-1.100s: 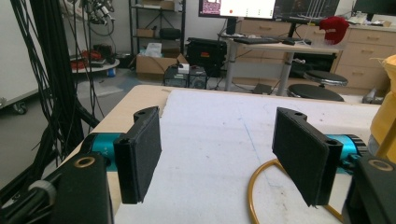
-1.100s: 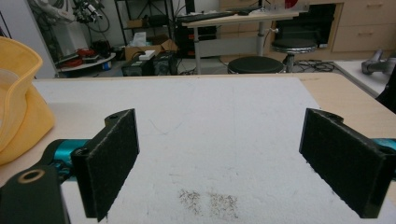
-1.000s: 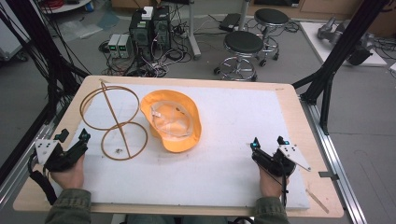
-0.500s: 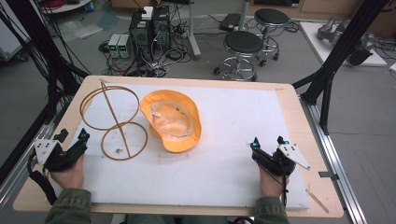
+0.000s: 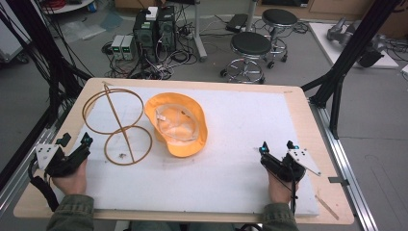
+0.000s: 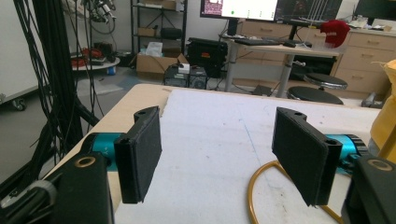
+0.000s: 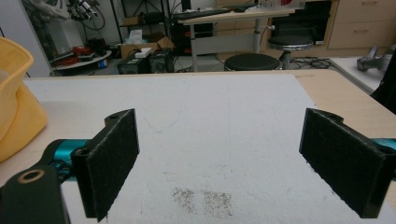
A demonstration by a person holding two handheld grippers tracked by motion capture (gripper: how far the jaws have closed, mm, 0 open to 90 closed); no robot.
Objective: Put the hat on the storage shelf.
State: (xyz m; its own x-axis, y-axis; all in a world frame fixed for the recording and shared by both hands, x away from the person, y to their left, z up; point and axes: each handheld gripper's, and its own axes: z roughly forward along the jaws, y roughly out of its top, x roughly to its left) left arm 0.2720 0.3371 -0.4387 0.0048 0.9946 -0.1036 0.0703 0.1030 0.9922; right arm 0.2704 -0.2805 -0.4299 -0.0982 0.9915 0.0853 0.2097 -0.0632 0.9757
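White-matted table (image 5: 240,144): orange hat (image 5: 178,124) far-left of centre, crown down, beside wire hat stand (image 5: 118,125). I park left gripper (image 5: 72,149) and right gripper (image 5: 278,155) at near corners, jaws spread, empty, ready to reach.

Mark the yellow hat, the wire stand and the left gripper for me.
yellow hat (image 5: 185,144), high view, on the front brim.
wire stand (image 5: 107,144), high view, on the left edge of the lower ring.
left gripper (image 6: 217,156), left gripper view, midway between its open jaws.
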